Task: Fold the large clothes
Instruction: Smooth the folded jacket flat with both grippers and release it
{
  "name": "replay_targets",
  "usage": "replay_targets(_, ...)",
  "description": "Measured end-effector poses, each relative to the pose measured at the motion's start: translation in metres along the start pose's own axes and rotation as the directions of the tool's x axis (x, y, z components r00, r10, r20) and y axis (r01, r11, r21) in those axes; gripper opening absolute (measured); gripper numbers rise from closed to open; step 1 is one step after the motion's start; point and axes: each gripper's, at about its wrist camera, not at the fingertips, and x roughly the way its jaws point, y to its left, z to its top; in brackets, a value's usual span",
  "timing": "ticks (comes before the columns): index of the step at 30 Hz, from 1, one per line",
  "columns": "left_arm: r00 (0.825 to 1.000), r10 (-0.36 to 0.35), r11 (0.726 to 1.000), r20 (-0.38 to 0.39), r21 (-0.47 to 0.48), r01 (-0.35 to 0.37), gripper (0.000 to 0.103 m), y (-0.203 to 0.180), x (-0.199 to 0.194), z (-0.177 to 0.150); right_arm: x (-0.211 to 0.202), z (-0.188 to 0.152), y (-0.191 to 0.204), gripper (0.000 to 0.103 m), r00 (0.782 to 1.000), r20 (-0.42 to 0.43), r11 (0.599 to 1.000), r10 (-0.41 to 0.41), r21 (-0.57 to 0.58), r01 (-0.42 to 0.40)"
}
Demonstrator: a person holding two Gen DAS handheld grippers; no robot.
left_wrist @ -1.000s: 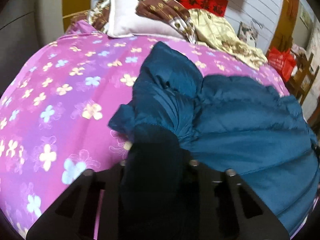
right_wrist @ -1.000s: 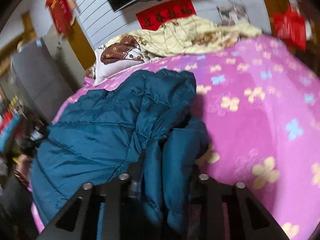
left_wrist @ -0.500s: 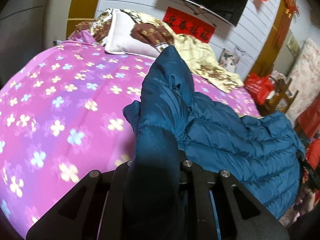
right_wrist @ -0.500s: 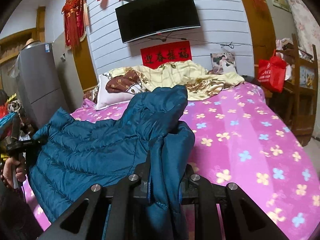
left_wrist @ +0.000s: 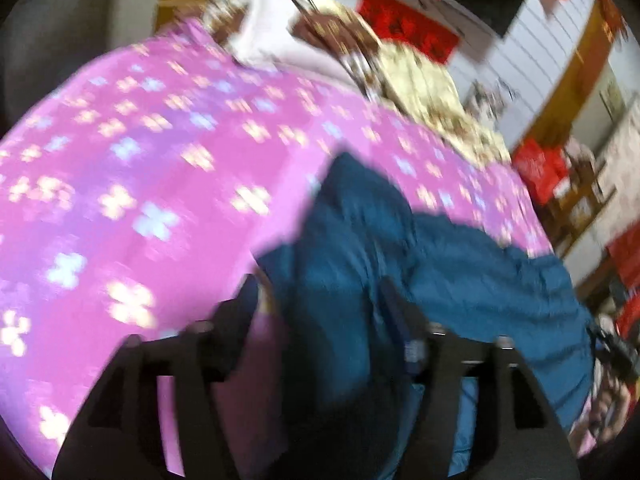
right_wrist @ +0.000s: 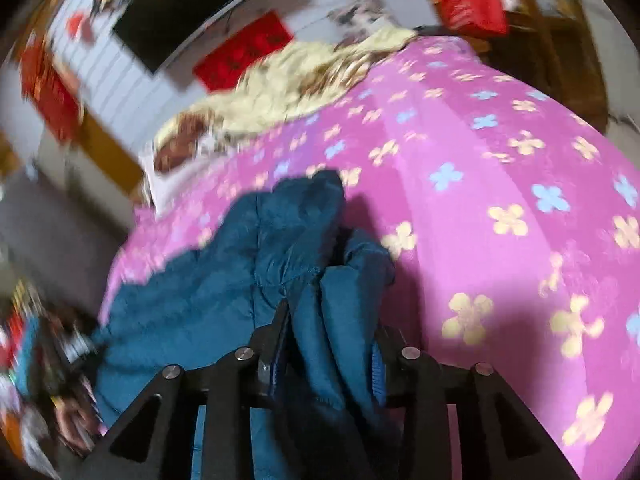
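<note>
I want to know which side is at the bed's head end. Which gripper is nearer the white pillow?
Left, as far as the views show. The left gripper holds the blue jacket on the side where the white pillow lies; the right gripper sits farther across the jacket.

Both views smeared by motion blur. Jacket hem cut off below, behind fingers. Red wall sign lettering unreadable.
</note>
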Motion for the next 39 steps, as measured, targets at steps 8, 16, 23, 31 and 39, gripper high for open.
replay_targets(8, 0.998, 0.034, 0.999, 0.06, 0.026, -0.035, 0.076, -0.037, -0.009, 0.025, -0.026, 0.004, 0.089, 0.052, 0.963, 0.146, 0.932, -0.226, -0.255, 0.257)
replay_targets(16, 0.972, 0.233, 0.941, -0.033, 0.259, -0.217, 0.077, -0.088, 0.084, -0.011, 0.106, -0.009, 0.1, 0.078, 0.952, -0.131, 0.908, -0.275, -0.361, 0.213)
replay_targets(23, 0.978, 0.203, 0.957, -0.046, 0.22, -0.189, 0.079, -0.078, 0.089, -0.011, 0.114, -0.017, 0.09, 0.088, 0.973, -0.083, 0.925, -0.214, -0.337, 0.174)
replay_targets(31, 0.989, 0.139, 0.948, 0.053, 0.281, -0.148, 0.08, -0.103, -0.023, -0.031, 0.012, -0.044, 0.132, 0.087, 0.969, 0.035, 0.912, -0.245, -0.332, 0.243)
replay_targets(39, 0.998, 0.063, 0.939, 0.0, 0.339, -0.059, 0.103, -0.131, -0.099, -0.127, -0.106, -0.142, 0.16, 0.089, 0.963, 0.138, 0.9, -0.232, -0.344, 0.266)
